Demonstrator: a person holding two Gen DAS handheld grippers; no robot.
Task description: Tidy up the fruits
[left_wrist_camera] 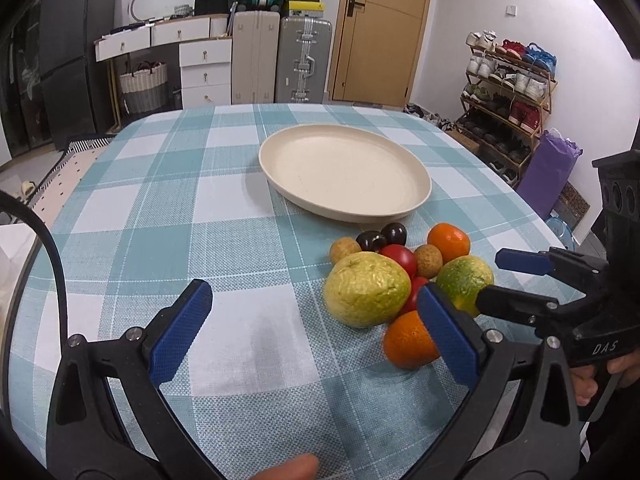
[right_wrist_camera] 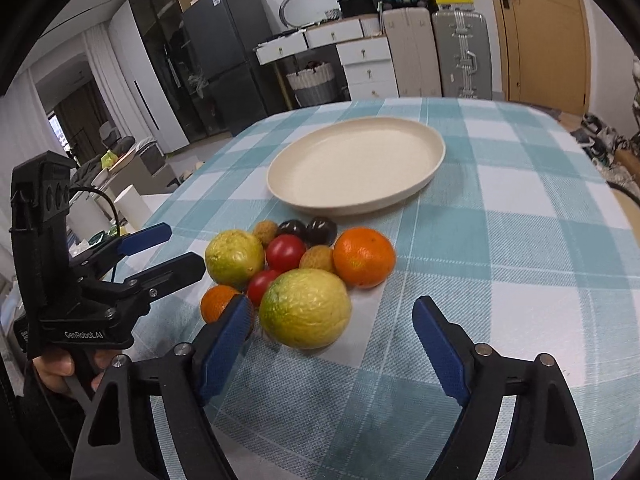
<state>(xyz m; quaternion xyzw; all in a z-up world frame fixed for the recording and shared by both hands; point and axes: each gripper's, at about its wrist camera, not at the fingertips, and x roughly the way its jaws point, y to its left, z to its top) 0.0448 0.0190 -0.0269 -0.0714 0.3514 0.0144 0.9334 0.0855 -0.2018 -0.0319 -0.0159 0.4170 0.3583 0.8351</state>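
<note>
A heap of fruit lies on the checked tablecloth in front of an empty cream plate [left_wrist_camera: 344,168] [right_wrist_camera: 356,164]. It holds two yellow-green guavas [left_wrist_camera: 366,288] [right_wrist_camera: 306,314], two oranges [left_wrist_camera: 408,340] [right_wrist_camera: 363,256], two red tomatoes [right_wrist_camera: 285,252], two dark plums [right_wrist_camera: 320,230] and small brown longans [left_wrist_camera: 344,250]. My left gripper [left_wrist_camera: 316,332] is open and empty, left of the heap, its right finger in front of the near orange. My right gripper [right_wrist_camera: 332,356] is open and empty, just short of the near guava; it also shows in the left wrist view [left_wrist_camera: 512,280].
The table [left_wrist_camera: 160,200] has a teal and white cloth and drops off on all sides. Beyond it stand suitcases [left_wrist_camera: 304,64], white drawers, a fridge, a door and a shoe rack [left_wrist_camera: 504,92]. My left gripper [right_wrist_camera: 160,252] shows beside the heap in the right wrist view.
</note>
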